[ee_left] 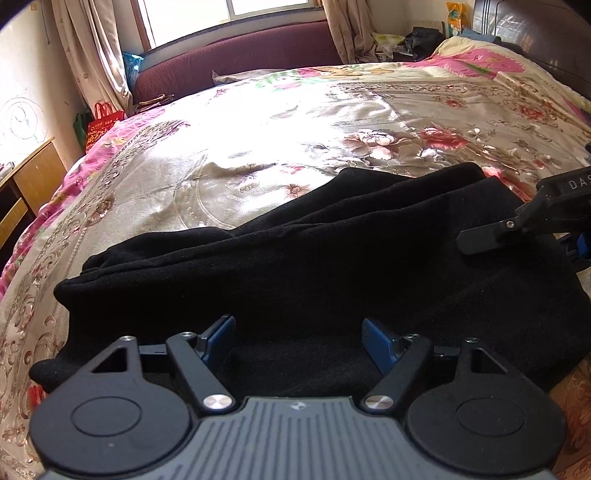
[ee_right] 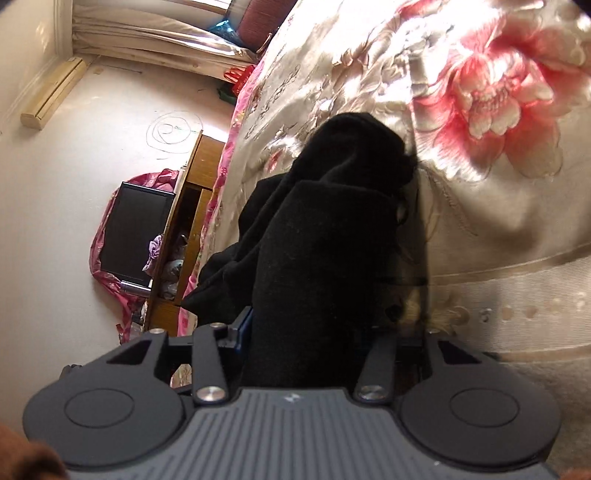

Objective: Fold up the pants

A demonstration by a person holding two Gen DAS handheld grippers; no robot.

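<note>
Covering most of both views, the bed [ee_left: 229,155] wears a shiny flowered spread, cream with pink and red blossoms. Behind it stands a dark red sofa [ee_left: 251,55] under a window [ee_left: 229,11] with beige curtains [ee_left: 85,55]. On one side of the bed is a wooden cabinet [ee_right: 192,221], and beside that a black screen [ee_right: 136,232] against the pale wall.

On the near part of the bed lie the black pants [ee_left: 314,266], folded in some layers, spread long across the left wrist view. Their far edge shows several stacked folds.

Over the near edge of the pants hangs the left tool [ee_left: 299,343]. Its jaws stand wide apart with blue pads [ee_left: 221,339], and nothing is pressed between them; the cloth lies only below.

At the right end of the pants is the right tool [ee_right: 306,332], seen from the left view as a black finger over the cloth. In its own view a thick fold of the pants passes straight between its jaws and hides the pads almost fully. Whether the pads press on this fold, I cannot tell.
</note>
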